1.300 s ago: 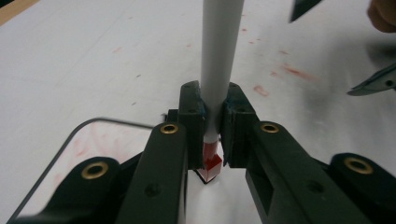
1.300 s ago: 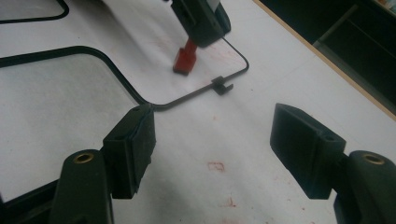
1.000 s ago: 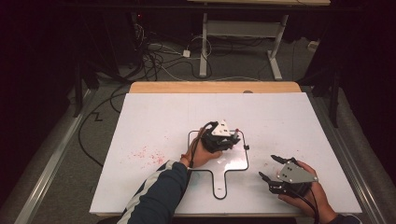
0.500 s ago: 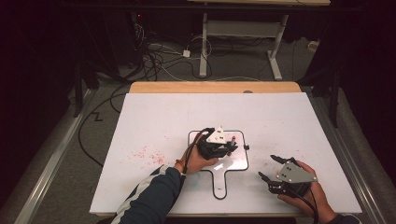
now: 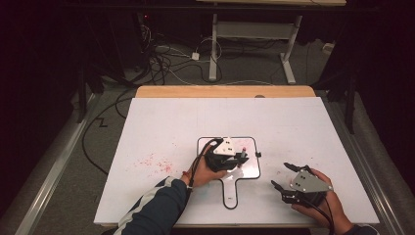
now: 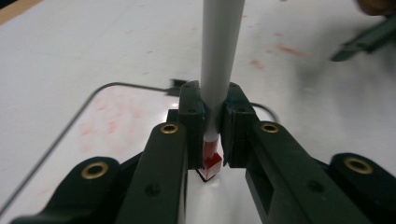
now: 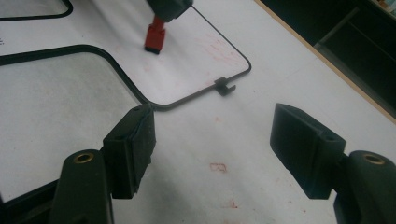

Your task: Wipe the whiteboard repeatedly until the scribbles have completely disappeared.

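Left gripper view: left gripper [image 6: 212,135] has its jaws pinched on a grey marker [image 6: 220,56], barrel upright between the pads, red tip [image 6: 210,163] down at the small whiteboard [image 6: 116,116]. Faint red smears on the board left of the tip. Black wire-like rim curves past on the left.

High view: left gripper [image 5: 238,157] sits over the whiteboard [image 5: 249,169] at table centre, hand [image 5: 203,171] behind it, striped sleeve [image 5: 156,210] coming in from the near edge. Board has a handle [image 5: 230,193] pointing to the near side. Red specks [image 5: 154,162] on the white table [image 5: 293,122] left of the board.

Right gripper [image 5: 283,177] near right of the board, low over the table, jaws spread wide and holding nothing, hand [image 5: 323,205] at the near edge. Right gripper view: right gripper [image 7: 212,135] pads well apart, board corner and a small black clip [image 7: 225,86] on its rim beyond them, marker's red tip [image 7: 154,37] touching the board farther off.

Wooden table strip [image 5: 225,91] at the far edge, cables [image 5: 166,58] on the floor beyond.
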Motion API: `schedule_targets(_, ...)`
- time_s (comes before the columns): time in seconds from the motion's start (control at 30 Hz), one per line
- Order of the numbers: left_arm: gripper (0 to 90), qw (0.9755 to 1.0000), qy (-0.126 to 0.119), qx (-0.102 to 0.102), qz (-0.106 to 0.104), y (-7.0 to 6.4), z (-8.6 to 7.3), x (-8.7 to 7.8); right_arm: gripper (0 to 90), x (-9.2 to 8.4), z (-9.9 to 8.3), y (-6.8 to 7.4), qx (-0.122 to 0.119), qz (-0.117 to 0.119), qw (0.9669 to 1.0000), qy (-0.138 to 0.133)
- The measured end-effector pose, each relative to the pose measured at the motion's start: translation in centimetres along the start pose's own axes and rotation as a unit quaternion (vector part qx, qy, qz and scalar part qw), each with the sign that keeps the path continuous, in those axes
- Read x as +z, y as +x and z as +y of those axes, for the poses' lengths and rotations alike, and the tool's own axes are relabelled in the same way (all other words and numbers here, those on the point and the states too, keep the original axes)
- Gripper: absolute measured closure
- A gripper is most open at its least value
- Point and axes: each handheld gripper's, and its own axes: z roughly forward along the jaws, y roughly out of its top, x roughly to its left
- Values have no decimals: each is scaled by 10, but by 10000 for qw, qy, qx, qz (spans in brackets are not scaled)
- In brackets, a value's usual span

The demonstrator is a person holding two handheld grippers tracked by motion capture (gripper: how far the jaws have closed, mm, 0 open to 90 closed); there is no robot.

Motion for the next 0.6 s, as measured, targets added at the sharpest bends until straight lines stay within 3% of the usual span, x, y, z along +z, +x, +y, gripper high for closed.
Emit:
schedule_targets(0.07, 785, 9999, 61, 103, 31, 0, 0, -2, 319, 0, 0, 0, 1, -5, 10000, -6)
schedule_targets(0.23, 785, 9997, 43, -110, 231, 21, 0, 0, 319, 1, 1, 1, -50, 11, 10000, -6)
schedule_targets(0.3, 785, 9994, 99, -42, 333, 28, 4, 4, 319, 1, 1, 2, -22, 12, 10000, 4)
schedule_targets(0.43, 785, 9988, 99, -207, 435, 42, 10, 14, 319, 2, 1, 2, -43, 35, 10000, 4)
schedule_targets(0.5, 785, 9986, 72, -300, 431, 44, 12, 17, 319, 2, 0, 1, -47, 45, 10000, 7)
schedule_targets(0.53, 785, 9988, 88, -275, 383, 43, 13, 18, 319, 2, 0, 1, -48, 41, 10000, 8)
schedule_targets(0.57, 785, 9995, 64, -239, 203, 35, 13, 20, 319, 1, -1, 0, -59, 32, 10000, -12)
schedule_targets(0.6, 785, 9995, 64, -239, 203, 35, 13, 20, 319, 0, -1, 0, -42, 20, 10000, -9)
